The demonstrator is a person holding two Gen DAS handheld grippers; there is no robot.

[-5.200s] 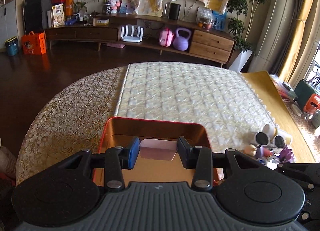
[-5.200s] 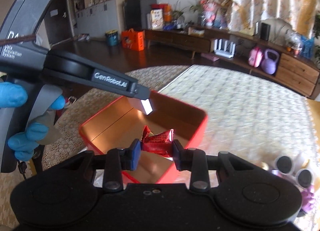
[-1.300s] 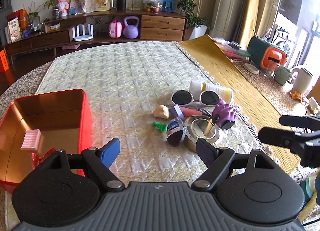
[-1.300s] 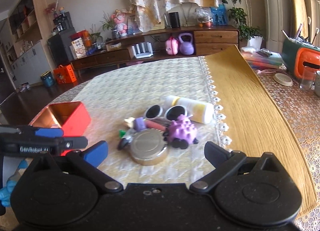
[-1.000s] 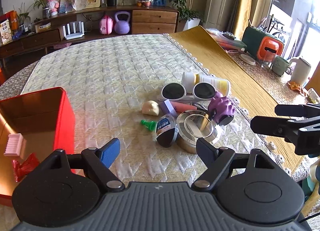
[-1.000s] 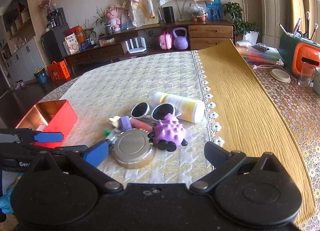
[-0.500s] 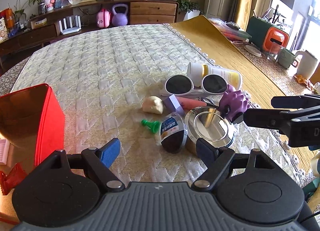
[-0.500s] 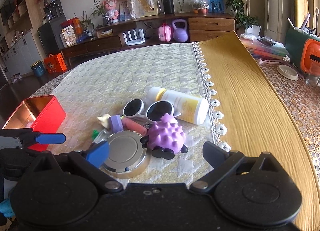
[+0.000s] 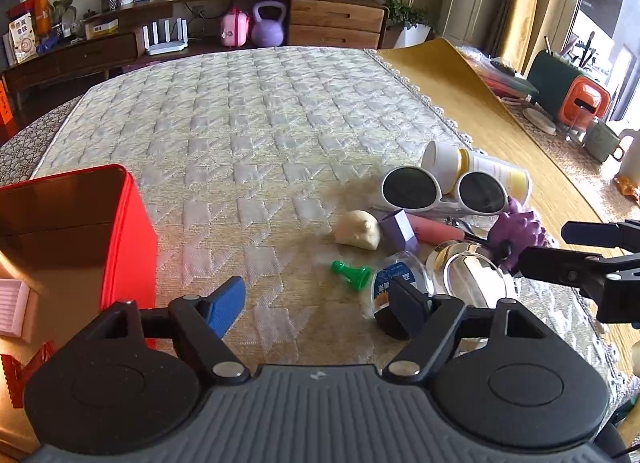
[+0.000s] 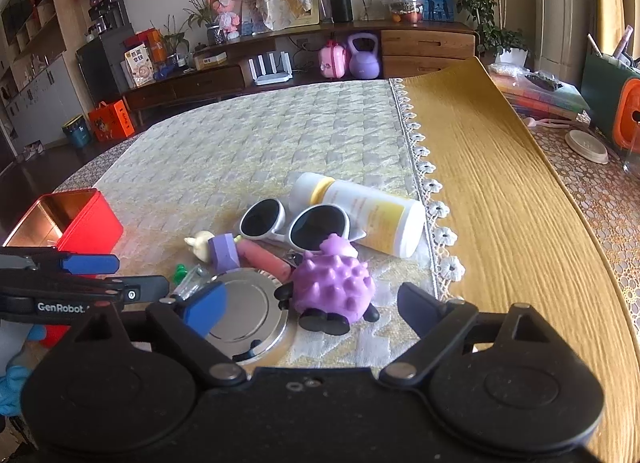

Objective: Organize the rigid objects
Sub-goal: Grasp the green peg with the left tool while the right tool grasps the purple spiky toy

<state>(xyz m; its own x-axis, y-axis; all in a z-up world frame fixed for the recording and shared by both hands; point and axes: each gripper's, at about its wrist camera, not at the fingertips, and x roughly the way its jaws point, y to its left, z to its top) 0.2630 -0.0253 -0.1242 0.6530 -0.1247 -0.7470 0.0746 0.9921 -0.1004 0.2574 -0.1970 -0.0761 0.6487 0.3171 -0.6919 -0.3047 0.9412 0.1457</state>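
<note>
Both claws spread wide and empty: left gripper (image 9: 316, 299) low over the quilted mat (image 9: 248, 135), right gripper (image 10: 310, 303) low over the clutter, jaws flanking the purple spiky toy (image 10: 332, 283). Pile of rigid items bunched near the mat's right lace edge, probably dumped there as the sorting source: white sunglasses (image 10: 294, 223) leaning on the lying yellow-white bottle (image 10: 368, 219), round metal tin (image 10: 244, 311) touching the spiky toy, small clear jar (image 9: 394, 283) on its side beside the tin, green pawn (image 9: 350, 271) just left of the jar, cream figurine (image 9: 358, 229) and lilac block (image 9: 396, 231) close together, pink tube (image 9: 434, 229) behind. Red box (image 9: 128, 231) at the mat's left edge, open, already holding a pink comb-like piece (image 9: 12, 313) and a red wrapper (image 9: 24, 367); likely the drop target. Versus half a second back: both cameras closer and lower to the pile, red box slid further toward the left frame edge, right jaws now bracketing the toy. Likely next: grasp on toy or tin.
</note>
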